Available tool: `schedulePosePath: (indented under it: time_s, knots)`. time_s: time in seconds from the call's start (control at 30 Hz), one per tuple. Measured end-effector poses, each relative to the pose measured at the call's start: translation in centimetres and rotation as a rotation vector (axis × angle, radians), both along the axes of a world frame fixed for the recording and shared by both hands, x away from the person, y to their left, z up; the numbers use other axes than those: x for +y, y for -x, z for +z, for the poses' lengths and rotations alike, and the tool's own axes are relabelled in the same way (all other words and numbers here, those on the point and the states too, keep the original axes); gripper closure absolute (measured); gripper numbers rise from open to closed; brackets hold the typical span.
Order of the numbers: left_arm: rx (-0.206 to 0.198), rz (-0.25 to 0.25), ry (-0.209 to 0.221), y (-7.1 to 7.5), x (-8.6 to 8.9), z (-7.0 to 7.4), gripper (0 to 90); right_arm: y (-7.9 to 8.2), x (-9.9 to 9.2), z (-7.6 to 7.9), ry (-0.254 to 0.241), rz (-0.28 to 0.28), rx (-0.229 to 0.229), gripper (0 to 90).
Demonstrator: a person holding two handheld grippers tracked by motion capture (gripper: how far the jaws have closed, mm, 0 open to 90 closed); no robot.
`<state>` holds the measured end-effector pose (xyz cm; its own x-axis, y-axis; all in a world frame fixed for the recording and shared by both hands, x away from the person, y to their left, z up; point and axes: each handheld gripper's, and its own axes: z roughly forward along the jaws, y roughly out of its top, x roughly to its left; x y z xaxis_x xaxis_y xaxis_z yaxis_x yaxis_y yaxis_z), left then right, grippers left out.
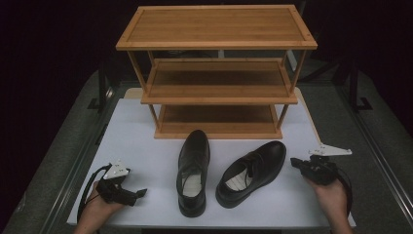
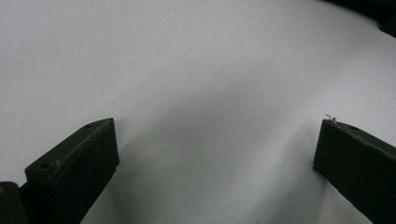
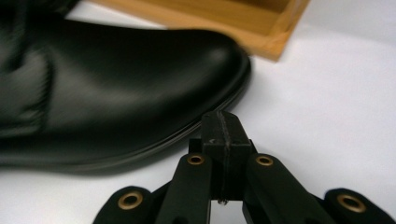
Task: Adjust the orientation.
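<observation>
Two black leather shoes stand on the white table in front of a three-tier bamboo rack. The left shoe points straight at the rack; the right shoe angles toward the right. My left gripper rests near the front left, its jaws wide apart over bare table, with one fingertip low at the left. My right gripper sits just right of the right shoe's toe, its jaws pressed together with nothing between them.
The rack's bottom shelf lies just behind the shoes, and its corner is close to the right gripper. A grey three-cornered plate tops the right gripper. Dark floor and metal rails flank the table.
</observation>
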<state>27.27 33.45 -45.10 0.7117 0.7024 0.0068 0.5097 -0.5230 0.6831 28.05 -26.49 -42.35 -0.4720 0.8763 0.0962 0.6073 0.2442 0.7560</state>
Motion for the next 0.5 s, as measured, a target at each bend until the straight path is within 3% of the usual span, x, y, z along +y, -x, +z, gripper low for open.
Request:
schedulePosePath:
  time_s: [0.27,0.5]
  knots:
    - [0.001,0.0,0.0,0.0,0.0,0.0,0.0,2.7,1.6,-1.3,-0.033,0.07,0.043,89.8]
    - [0.001,0.0,0.001,0.0,0.0,0.0,0.0,2.3,3.0,-2.1,-0.015,0.137,0.066,89.8]
